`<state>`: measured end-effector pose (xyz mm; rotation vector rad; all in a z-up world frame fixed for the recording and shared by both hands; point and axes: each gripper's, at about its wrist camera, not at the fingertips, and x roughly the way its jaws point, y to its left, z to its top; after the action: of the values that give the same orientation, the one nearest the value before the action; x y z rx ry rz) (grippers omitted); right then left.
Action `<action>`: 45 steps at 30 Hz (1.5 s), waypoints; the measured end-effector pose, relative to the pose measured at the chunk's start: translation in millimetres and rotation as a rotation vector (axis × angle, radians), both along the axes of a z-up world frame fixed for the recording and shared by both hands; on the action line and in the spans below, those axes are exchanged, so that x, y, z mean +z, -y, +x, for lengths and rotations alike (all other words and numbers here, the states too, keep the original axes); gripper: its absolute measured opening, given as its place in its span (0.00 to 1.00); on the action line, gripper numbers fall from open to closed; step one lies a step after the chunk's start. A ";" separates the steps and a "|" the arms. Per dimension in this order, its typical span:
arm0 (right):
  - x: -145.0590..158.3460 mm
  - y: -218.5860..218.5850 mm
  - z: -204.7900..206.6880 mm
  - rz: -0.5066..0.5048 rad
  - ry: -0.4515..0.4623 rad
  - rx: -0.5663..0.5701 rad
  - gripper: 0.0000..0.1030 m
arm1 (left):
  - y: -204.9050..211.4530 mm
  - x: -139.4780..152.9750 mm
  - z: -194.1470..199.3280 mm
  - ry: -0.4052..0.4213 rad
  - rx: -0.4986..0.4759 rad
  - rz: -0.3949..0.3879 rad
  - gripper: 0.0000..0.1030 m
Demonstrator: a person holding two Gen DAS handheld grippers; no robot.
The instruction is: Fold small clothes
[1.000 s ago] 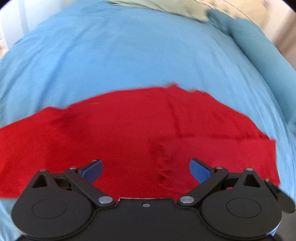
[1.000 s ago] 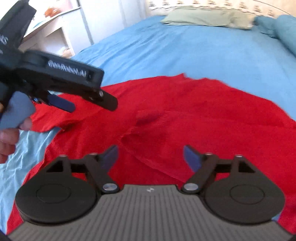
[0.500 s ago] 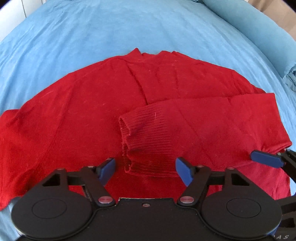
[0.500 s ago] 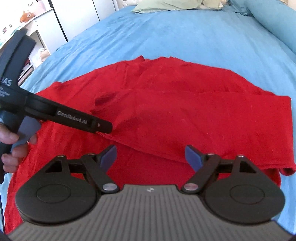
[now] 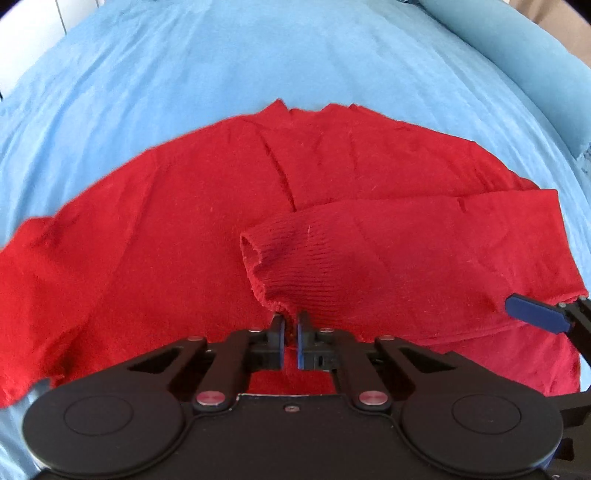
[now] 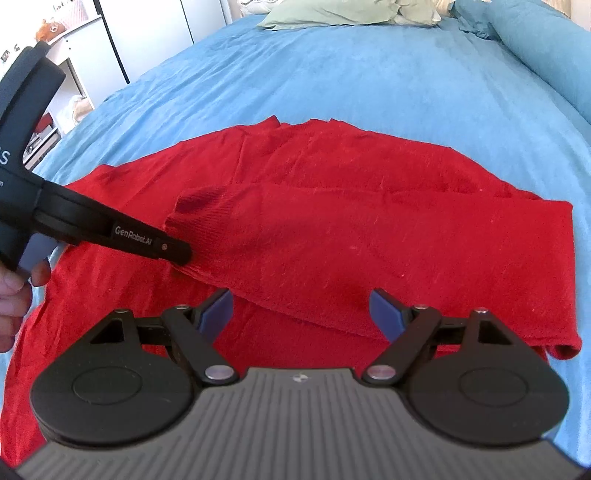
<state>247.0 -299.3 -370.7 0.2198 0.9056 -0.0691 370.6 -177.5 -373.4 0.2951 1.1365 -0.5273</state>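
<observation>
A bedroom: a wide bed (image 6: pixel 369 74) covered in a light blue sheet, with a pale green pillow (image 6: pixel 332 14) at its head, a blue bolster (image 5: pixel 517 66) along the right side, and white furniture (image 6: pixel 74 85) beyond the left edge. A red knit sweater (image 5: pixel 166 229) lies flat across the middle of the bed, neckline toward the pillows. Its right sleeve (image 6: pixel 369 251) is folded in across the body, the ribbed cuff (image 5: pixel 280 258) ending near the middle.

My left tool (image 5: pixel 290 334) is closed on the lower edge of that cuff, pinching the knit. My right tool (image 6: pixel 301 310) is open, hovering just above the near edge of the folded sleeve and holding nothing.

I judge the sweater light, soft and floppy, with a slight stretch. It will sag and drag rather than hold shape. The cuff, hem and shoulder seams are the firmest places to grip. A pinch through one layer only could pull the fold apart.
</observation>
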 end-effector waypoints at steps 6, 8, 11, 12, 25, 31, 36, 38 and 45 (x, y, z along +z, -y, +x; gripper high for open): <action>7.7 1.7 -1.2 -0.013 0.007 -0.011 0.94 | -6.3 35.5 -2.5 0.118 0.010 -0.031 0.06; 13.9 1.9 -1.6 -0.016 0.010 -0.014 0.94 | -12.8 51.4 -1.9 0.166 0.014 -0.034 0.06; 25.9 -0.1 -0.8 -0.020 0.016 -0.012 0.94 | -30.9 68.9 -1.7 0.232 0.030 -0.015 0.06; 29.7 -1.4 -0.1 -0.022 0.020 -0.009 0.94 | -39.3 72.8 -1.2 0.251 0.040 -0.004 0.06; 11.4 -28.8 15.2 -0.016 -0.010 0.010 0.94 | -114.5 26.6 11.5 0.260 0.189 0.096 0.06; 7.7 -25.6 12.6 -0.027 -0.022 -0.004 0.94 | -115.1 35.8 9.5 0.288 0.249 0.113 0.66; 18.2 -16.5 5.2 -0.039 -0.011 -0.014 0.94 | -119.3 57.0 2.4 0.273 0.217 0.024 0.76; 21.3 -12.8 3.8 -0.041 -0.007 -0.018 0.94 | -117.8 60.1 2.5 0.236 0.172 -0.038 0.76; 23.0 -5.9 6.3 -0.054 -0.004 -0.024 0.94 | -130.5 44.9 43.1 0.223 0.270 0.030 0.74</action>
<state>253.3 -293.4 -347.7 0.1804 0.9041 -0.1166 413.7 -47.0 -328.6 0.2157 0.9488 -0.2325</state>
